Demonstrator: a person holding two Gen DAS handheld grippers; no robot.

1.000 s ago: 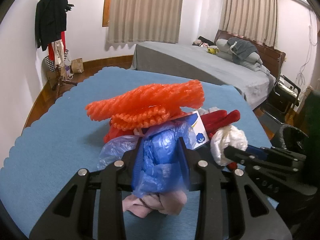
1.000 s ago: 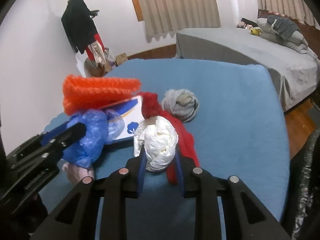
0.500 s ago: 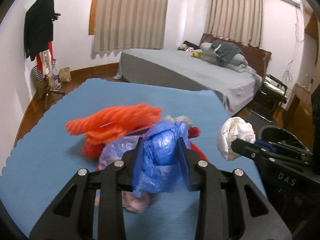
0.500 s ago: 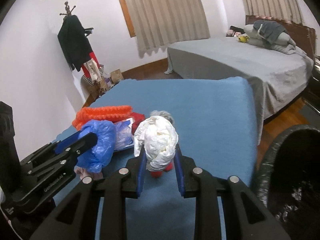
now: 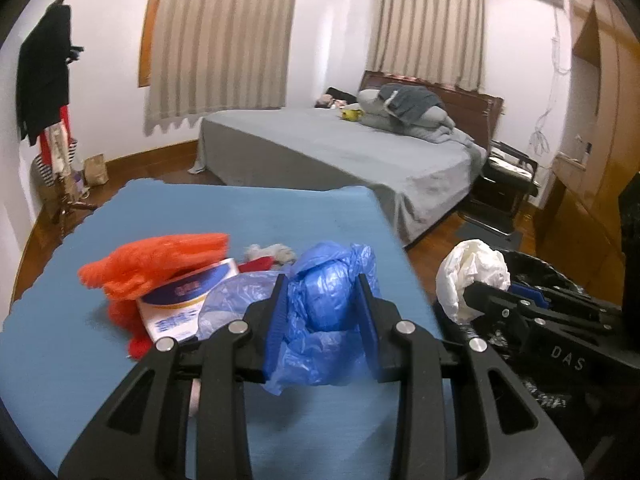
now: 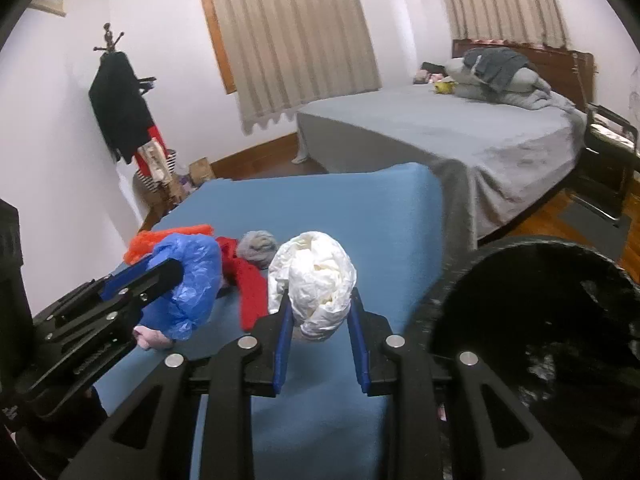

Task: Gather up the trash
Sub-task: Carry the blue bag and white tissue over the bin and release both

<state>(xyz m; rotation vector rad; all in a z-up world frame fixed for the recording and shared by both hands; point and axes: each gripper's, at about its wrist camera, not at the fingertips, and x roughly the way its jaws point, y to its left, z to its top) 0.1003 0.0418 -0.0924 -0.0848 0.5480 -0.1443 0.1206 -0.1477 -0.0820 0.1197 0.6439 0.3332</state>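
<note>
My left gripper (image 5: pixel 323 312) is shut on a crumpled blue plastic bag (image 5: pixel 328 304) and holds it above the blue table (image 5: pixel 240 216); it also shows in the right wrist view (image 6: pixel 192 280). My right gripper (image 6: pixel 318 320) is shut on a crumpled white plastic wad (image 6: pixel 314 280), raised near the table's right edge beside the black-lined trash bin (image 6: pixel 540 340). The white wad (image 5: pixel 472 276) and bin (image 5: pixel 532 276) also show in the left wrist view.
On the table lie an orange mesh wrap (image 5: pixel 160 260), a white and blue box (image 5: pixel 184 304), a red cloth (image 6: pixel 248 284), a grey sock ball (image 6: pixel 258 246) and a pink cloth (image 6: pixel 154 338). A grey bed (image 5: pixel 340 152) stands behind, a coat rack (image 5: pixel 48 92) at left.
Both grippers have lifted their loads off the pile and moved right toward the bin. The bin now fills more of the right wrist view.
</note>
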